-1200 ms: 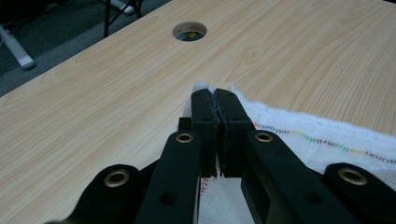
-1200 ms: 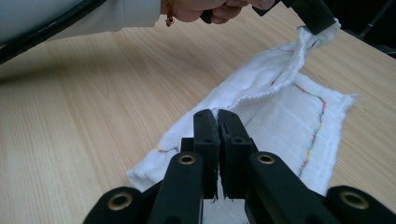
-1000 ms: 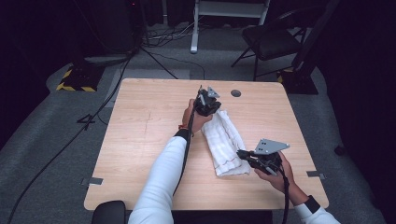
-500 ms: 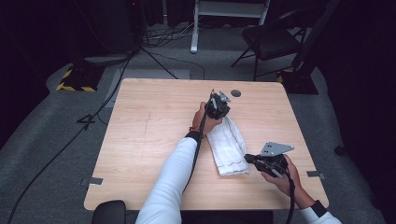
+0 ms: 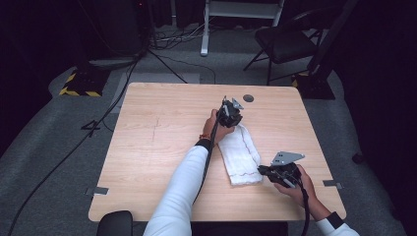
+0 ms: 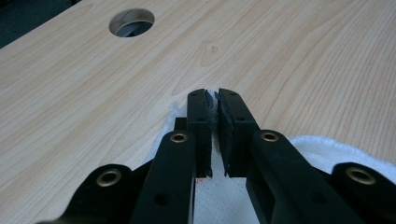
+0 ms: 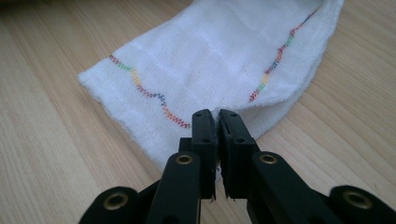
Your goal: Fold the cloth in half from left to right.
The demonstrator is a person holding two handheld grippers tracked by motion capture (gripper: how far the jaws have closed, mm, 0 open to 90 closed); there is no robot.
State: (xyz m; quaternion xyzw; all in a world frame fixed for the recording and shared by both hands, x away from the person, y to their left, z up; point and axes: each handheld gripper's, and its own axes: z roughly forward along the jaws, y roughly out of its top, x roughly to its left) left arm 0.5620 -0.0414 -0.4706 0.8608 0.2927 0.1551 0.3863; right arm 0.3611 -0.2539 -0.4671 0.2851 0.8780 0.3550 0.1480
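A white cloth [image 5: 239, 155] with zigzag coloured stitching lies folded lengthwise on the wooden table [image 5: 157, 147], right of centre. My left gripper [image 5: 233, 123] is at its far end. In the left gripper view the jaws [image 6: 215, 95] pinch a sliver of the cloth [image 6: 327, 149] at their tips. My right gripper [image 5: 261, 170] is at the near right corner. Its jaws [image 7: 217, 114] pinch the edge of the cloth [image 7: 210, 60]. Both pairs of jaws have just been opening a little, with cloth still between them.
A round cable hole [image 5: 248, 98] [image 6: 132, 22] sits in the table just beyond the left gripper. A black chair [image 5: 290, 42] and a white stand [image 5: 236, 10] are on the floor behind. A dark object [image 5: 113, 223] sits at the front left edge.
Both hands have sunk toward the table, and the left one has carried the cloth's far end to the right. The cloth now lies flat.
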